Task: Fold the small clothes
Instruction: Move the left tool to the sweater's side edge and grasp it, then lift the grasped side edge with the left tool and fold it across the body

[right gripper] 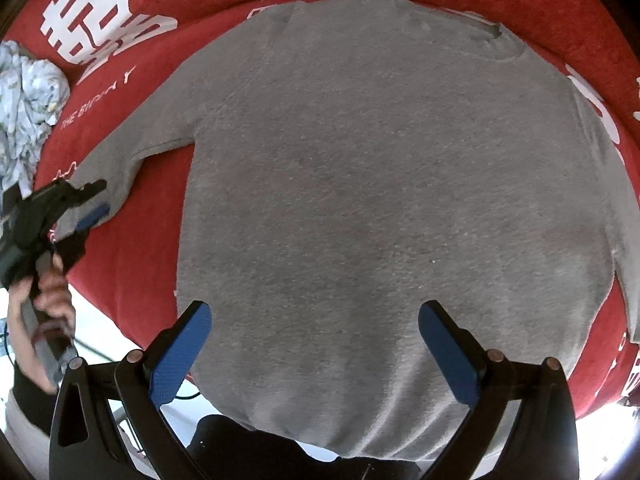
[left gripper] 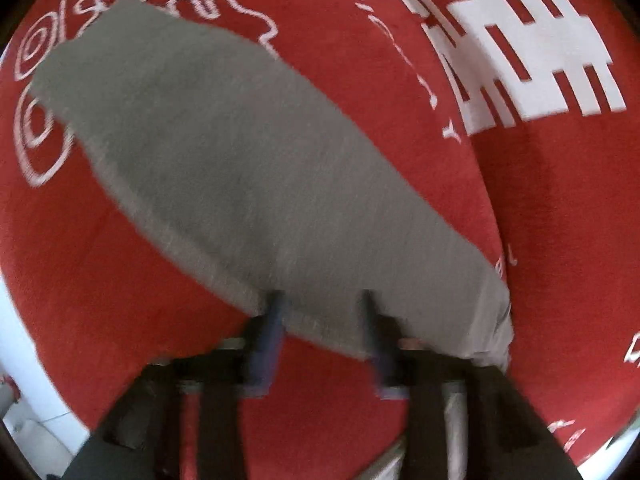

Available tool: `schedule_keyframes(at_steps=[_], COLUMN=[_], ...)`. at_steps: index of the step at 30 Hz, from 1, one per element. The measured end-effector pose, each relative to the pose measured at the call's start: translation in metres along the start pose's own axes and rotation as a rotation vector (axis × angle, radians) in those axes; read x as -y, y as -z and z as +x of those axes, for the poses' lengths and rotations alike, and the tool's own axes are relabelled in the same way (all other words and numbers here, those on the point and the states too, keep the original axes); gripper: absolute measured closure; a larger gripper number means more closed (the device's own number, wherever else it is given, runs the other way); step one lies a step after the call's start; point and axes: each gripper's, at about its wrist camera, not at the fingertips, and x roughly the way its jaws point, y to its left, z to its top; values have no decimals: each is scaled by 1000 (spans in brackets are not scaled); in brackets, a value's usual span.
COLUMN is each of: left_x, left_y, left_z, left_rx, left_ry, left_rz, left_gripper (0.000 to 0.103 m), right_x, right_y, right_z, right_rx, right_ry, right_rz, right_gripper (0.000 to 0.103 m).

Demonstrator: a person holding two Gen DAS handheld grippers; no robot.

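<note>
A grey sweater point(right gripper: 380, 200) lies flat on a red blanket point(right gripper: 132, 248), neck at the far side, hem at the near edge. Its left sleeve point(left gripper: 240, 168) stretches out across the red cloth. My left gripper point(left gripper: 324, 308) points down at the sleeve's cuff end, blurred; the cuff edge sits between its two blue fingers, which stand apart and do not visibly press on it. The right wrist view shows that left gripper point(right gripper: 86, 204) at the cuff, held by a hand point(right gripper: 48, 292). My right gripper point(right gripper: 314, 320) hovers open above the sweater's lower body, nothing between its pads.
The red blanket point(left gripper: 460, 220) carries large white characters point(left gripper: 520, 40) and line drawings. A crumpled light blue garment point(right gripper: 28, 92) lies at the far left of it. Beyond the blanket's near left edge, pale floor point(right gripper: 104, 320) shows.
</note>
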Motion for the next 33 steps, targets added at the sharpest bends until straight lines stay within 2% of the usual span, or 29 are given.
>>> schedule_keyframes(at_steps=[1,3,5,9,13,15,16,17,20,24,26,30,32,33], left_x=[10,16,25,19,14,11,7,5,1,35,60,124,156,179], left_y=[-1,7,5,-9,-13,-10,-8,-8,-10,-8,-1,18,30,42], left_z=[4,0,10,36,36,31,27,28,31,16,-6,-48,-59,-65], left_rx=[15,34,8,-20,11,50,80,74,69,150,218,307,319,317], left_ry=[-16,-13,-3,51,92,112,118,123,128,72,51,80,104,132], left_rz=[13,63,83,-32,-106,-119,-124,-121,-107,67,205,470,576,662], left_gripper=[20,20,20,20,20,30,59,93,94,94,94,94,94,94], right_x=[0,6,5,1,4,3,3,2,-1,0,3,13,22,31], right_y=[-1,3,3,1,3,3,3,3,3,3,6,8,8,7], right_z=[1,-8,-7,-3,1,3,4,4,6,6,3,-1,-6,-13], right_rx=[-3,-12,-13,-17,-27,-37,-39,-38,-32,-28,-22,0,9,17], right_ry=[1,-11,-12,-14,-12,-12,-11,-10,-8,-13,-20,-33,-39,-45], right_rz=[-1,-6,-8,-19,-22,-28,-33,-39,-44,-40,-30,4,23,39], right_gripper=[0,0,0,0,0,0,0,0,0,0,0,0,0,0])
